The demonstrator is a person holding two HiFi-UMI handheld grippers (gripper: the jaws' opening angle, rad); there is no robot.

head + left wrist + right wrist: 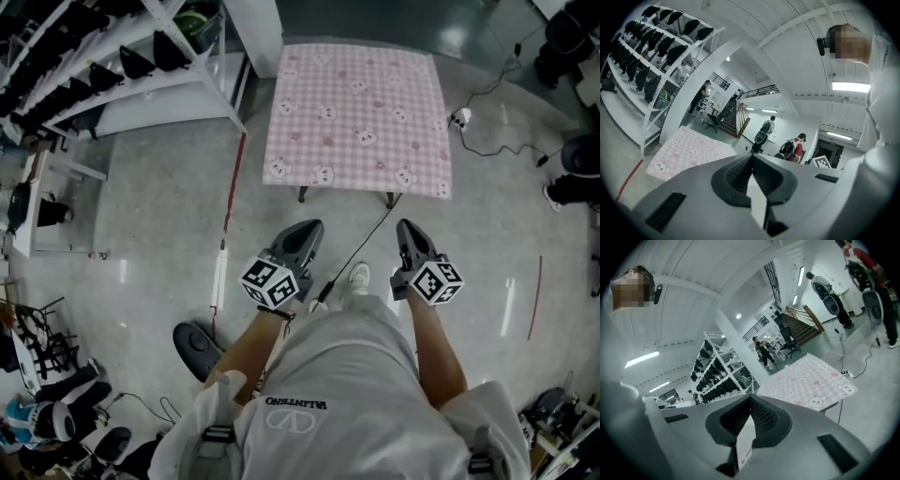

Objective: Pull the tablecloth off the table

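**Both grippers shut and short of the covered bench**

Head view: the tablecloth (356,117), pink check with small bunny prints, lies spread flat over the bench (302,195). It covers the whole top, and its near edge hangs over the two visible legs. The left gripper (307,229) and the right gripper (407,229) are held side by side over the floor. Both point toward the near edge of the cloth but stay apart from it, touching nothing. A white shoe (358,277) shows between them, and a dark cable (361,246) runs along the floor from under the bench. A white rack (141,66) of dark items stands to the left of the bench.

Left gripper view: the jaws of the left gripper (751,161) are pressed together with nothing between them. The tablecloth (691,150) lies beyond, to the left, with the rack (651,56) behind it. People (766,129) stand far off.

Right gripper view: the jaws of the right gripper (750,401) are also closed on each other and hold nothing. The tablecloth (806,383) shows ahead to the right, not touched.
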